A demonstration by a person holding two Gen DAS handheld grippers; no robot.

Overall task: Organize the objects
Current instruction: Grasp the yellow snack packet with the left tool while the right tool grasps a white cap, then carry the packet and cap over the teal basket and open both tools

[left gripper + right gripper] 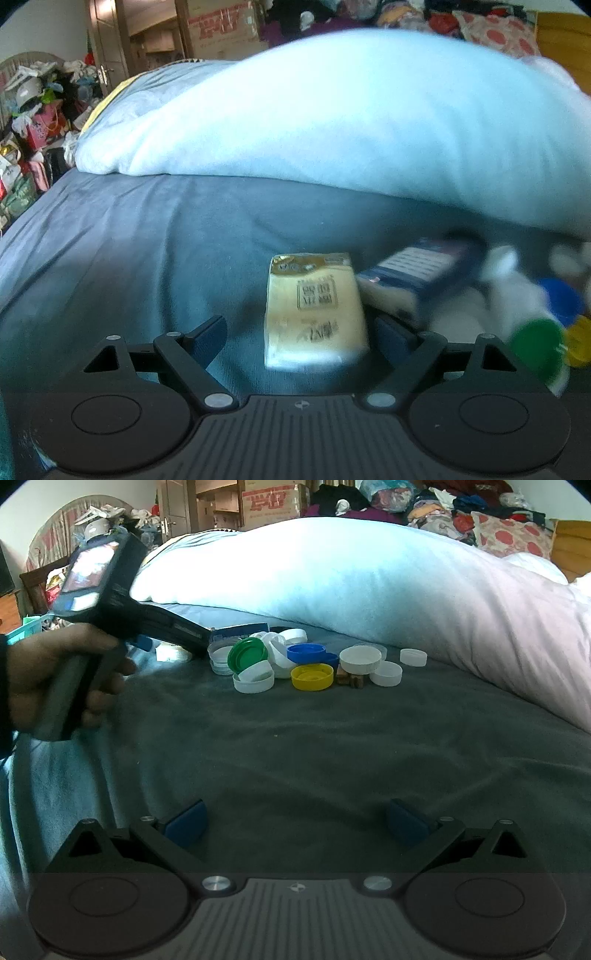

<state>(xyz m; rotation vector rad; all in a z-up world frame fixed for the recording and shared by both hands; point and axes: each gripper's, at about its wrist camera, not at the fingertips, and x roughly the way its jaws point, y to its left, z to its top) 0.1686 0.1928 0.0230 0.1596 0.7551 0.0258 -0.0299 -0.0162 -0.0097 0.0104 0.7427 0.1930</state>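
- The left gripper (301,328) is wide open. Between its two dark blue finger pads (210,334) lies a small pale yellow packet with dark printed characters (316,314). The packet rests flat on the grey-blue bed sheet (147,240). It is very near the right pad, but I cannot tell if they touch.
- Just to the right of the packet is a dark blue rectangular box with white print (417,273). It is tilted and blurred, and its lower corner lies beside the packet's top right edge.
- More to the right, the left wrist view shows a blurred green round cap (535,343) and white plastic pieces.
- A big pale blue pillow (351,110) lies across the bed behind all these things.
- The right gripper (295,821) is also wide open and holds nothing. Only bare sheet is between its blue pads (184,823).
- In the right wrist view, a person's hand (55,672) holds the handle of the left gripper at the left side.
- Ahead of the right gripper, well apart from it, is a group of plastic bottle caps: a green cap (247,655) standing on its edge, a blue cap (308,653), a yellow cap (312,676), and several white caps (360,660).
- Two small brown blocks (351,679) lie between the yellow cap and a white cap.
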